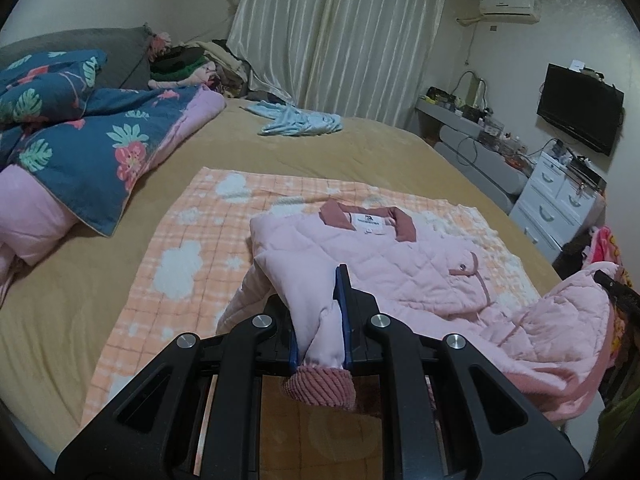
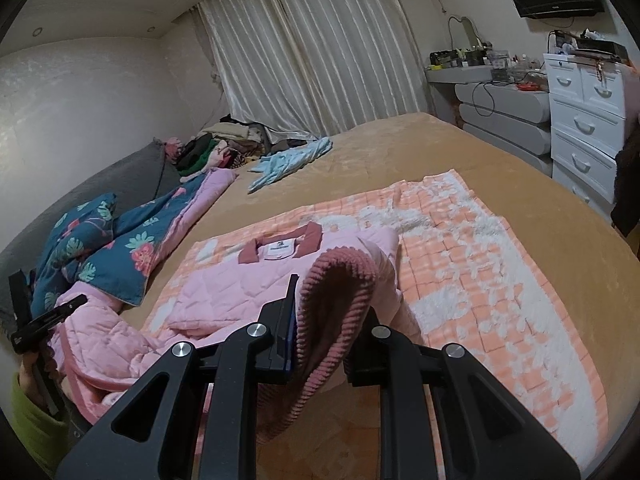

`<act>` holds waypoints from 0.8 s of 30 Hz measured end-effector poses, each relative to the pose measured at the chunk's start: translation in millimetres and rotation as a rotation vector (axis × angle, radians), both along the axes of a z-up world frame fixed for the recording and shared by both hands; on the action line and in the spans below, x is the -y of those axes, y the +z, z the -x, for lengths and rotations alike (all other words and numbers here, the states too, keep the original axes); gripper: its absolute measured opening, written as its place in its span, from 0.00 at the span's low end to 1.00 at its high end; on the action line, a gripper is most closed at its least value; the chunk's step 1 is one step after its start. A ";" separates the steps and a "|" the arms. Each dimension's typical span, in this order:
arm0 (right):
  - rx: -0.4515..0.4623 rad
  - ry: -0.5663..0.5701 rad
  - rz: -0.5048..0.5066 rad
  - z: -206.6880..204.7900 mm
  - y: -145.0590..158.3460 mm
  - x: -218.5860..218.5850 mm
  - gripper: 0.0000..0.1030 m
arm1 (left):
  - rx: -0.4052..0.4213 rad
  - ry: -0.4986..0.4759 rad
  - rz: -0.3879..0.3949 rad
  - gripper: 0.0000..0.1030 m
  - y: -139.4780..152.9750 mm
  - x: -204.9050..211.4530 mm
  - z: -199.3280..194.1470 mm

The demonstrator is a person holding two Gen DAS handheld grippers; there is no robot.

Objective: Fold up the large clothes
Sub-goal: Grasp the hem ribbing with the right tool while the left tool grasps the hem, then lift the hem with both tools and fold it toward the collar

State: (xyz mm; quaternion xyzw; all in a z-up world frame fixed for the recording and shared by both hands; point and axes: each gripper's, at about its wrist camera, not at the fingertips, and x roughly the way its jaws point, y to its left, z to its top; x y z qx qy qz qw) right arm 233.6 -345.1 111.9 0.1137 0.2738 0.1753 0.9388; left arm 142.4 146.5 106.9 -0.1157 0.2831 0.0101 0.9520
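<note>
A pink quilted jacket [image 1: 400,264] with a dusty-rose collar lies collar-away on an orange checked blanket [image 1: 192,240]. My left gripper [image 1: 316,304] is shut on one sleeve just above its ribbed rose cuff [image 1: 320,388], and the sleeve is lifted off the blanket. In the right wrist view the jacket [image 2: 224,292] spreads to the left, and my right gripper [image 2: 332,300] is shut on the other sleeve's ribbed cuff [image 2: 340,280], which drapes over its fingers. The fabric hides the left gripper's left fingertip and the right gripper's right fingertip.
The blanket [image 2: 480,260] lies on a tan bed [image 1: 80,280]. A blue floral quilt [image 1: 80,140], a light blue garment [image 1: 296,122] and a clothes pile [image 1: 192,60] sit further back. White drawers [image 2: 588,120] stand beside the bed. A green sleeve [image 2: 32,420] shows at lower left.
</note>
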 end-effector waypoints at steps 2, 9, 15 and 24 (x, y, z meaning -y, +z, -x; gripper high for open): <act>-0.005 -0.002 0.006 -5.9 -0.1 -1.1 0.16 | 0.001 0.008 -0.013 0.08 -0.2 0.4 -5.6; -0.033 -0.005 0.013 -29.2 -3.7 -5.2 0.16 | -0.005 0.022 -0.068 0.08 -3.7 5.2 -21.2; -0.063 -0.013 0.025 -49.5 -7.5 -7.9 0.16 | -0.019 0.040 -0.088 0.08 -10.3 1.1 -35.2; -0.119 -0.028 0.055 -79.9 -25.5 -13.6 0.16 | -0.066 0.061 -0.108 0.08 -31.3 -6.8 -61.6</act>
